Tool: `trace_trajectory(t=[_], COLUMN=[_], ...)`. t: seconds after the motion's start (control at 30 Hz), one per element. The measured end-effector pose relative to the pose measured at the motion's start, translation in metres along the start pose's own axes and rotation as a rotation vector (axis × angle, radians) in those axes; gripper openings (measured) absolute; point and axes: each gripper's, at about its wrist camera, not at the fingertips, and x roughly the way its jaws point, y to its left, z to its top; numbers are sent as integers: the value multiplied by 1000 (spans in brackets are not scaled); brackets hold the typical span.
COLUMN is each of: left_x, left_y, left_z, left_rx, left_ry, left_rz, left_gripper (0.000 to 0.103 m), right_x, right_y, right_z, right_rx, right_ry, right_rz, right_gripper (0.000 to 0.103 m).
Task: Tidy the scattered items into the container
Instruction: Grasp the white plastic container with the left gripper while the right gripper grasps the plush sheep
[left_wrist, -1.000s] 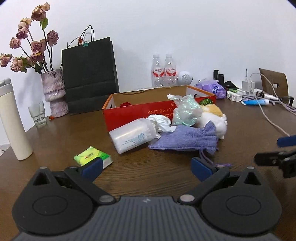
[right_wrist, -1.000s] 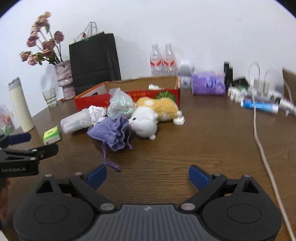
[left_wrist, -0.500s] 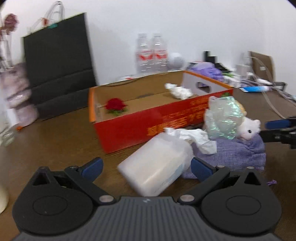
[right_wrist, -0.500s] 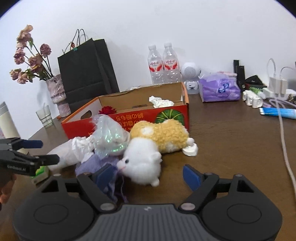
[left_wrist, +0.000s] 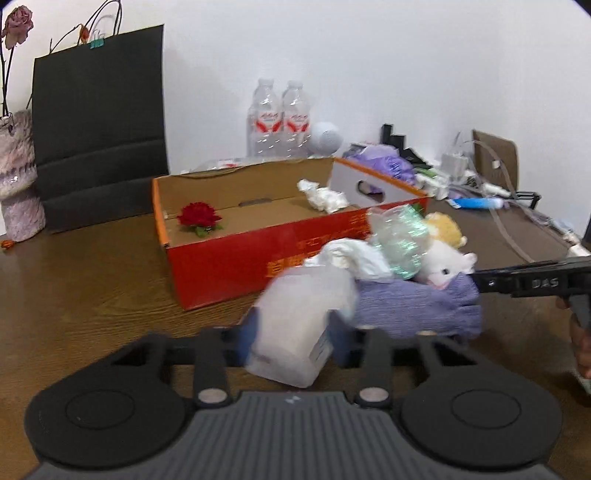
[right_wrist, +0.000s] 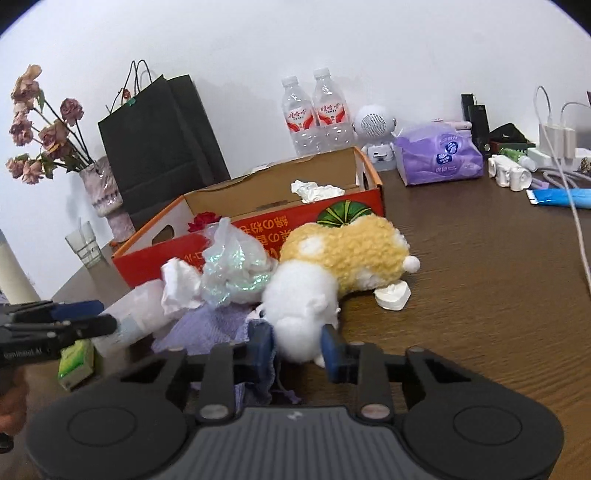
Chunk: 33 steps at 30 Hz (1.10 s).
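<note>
**Wipes pack and white plush pinched beside the red box**

Wipes pack (left_wrist: 295, 325) lies with its long axis toward the red cardboard box (left_wrist: 258, 254), near end in the left gripper (left_wrist: 293, 338), jaws closing onto it. Right gripper (right_wrist: 293, 349) jaws closing around white plush (right_wrist: 299, 306). Both sit on a purple cloth pouch (left_wrist: 413, 306), mid-desk. Brown wooden desk (right_wrist: 498, 314), white wall behind.

Both wrist cameras look down, close, sharing the red box (left_wrist: 236, 258).

the purple cloth pouch (right_wrist: 218, 328) lies mostly hidden beneath the white plush toy (right_wrist: 299, 310) and crumpled tissue (right_wrist: 181, 284).
</note>
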Motion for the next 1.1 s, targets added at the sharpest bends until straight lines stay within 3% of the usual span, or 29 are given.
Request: trace_trajectory(t=[0.07, 0.1, 0.13, 0.2, 0.27, 0.33, 0.37, 0.47, 0.5, 0.53, 0.63, 0.77, 0.87, 0.93, 1.03, 1.1], left_x=[-1, -2, -1, 4, 11, 18, 24, 42, 46, 47, 40, 23, 3, -15, -38, -49], left_y=[-5, -7, -9, -8, -5, -7, -8, -13, -14, -15, -16, -27, -41, -51, -65, -76], left_z=[1, 1, 1, 3, 7, 9, 10, 11, 10, 8, 2, -4, -3, -4, -16, -28], left_rx=[6, 26, 43, 62, 59, 68, 81, 85, 85, 74, 27, -5, -30, -81, -159, -154], left_ry=[7, -4, -10, -7, 10, 32, 46, 108, 122, 133, 112, 72, 30, 7, -2, -12], left_rz=[-20, -17, 2, 22, 5, -11, -18, 6, 27, 43, 46, 116, 220, 294, 325, 324], left_gripper=[20, 34, 64, 87, 88, 96, 96, 88, 75, 73, 69, 68, 64, 42, 42, 42], right_x=[-8, -10, -13, -18, -19, -17, -14, 5, 11, 16, 26, 12, -12, -28, -58, -79], right_y=[-1, -2, -3, -6, -7, -6, -6, -10, -12, -14, -20, -13, -8, -6, -8, -14], right_z=[0, 0, 0, 1, 4, 7, 10, 17, 19, 20, 19, 24, 35, 42, 49, 50], right_rx=[-7, -8, -4, 4, 9, 18, 28, 77, 98, 115, 136, 65, -9, -52, -64, -42], right_ry=[1, 3, 3, -6, -11, -14, -17, 4, 11, 17, 33, -1, -36, -36, 11, 57], right_rz=[-6, -11, -17, -33, -46, -50, -53, -44, -44, -39, -19, -48, -49, -52, -39, -5], right_gripper=[26, 26, 29, 31, 48, 64, 69, 72, 72, 71, 51, 35, 32, 31, 28, 26])
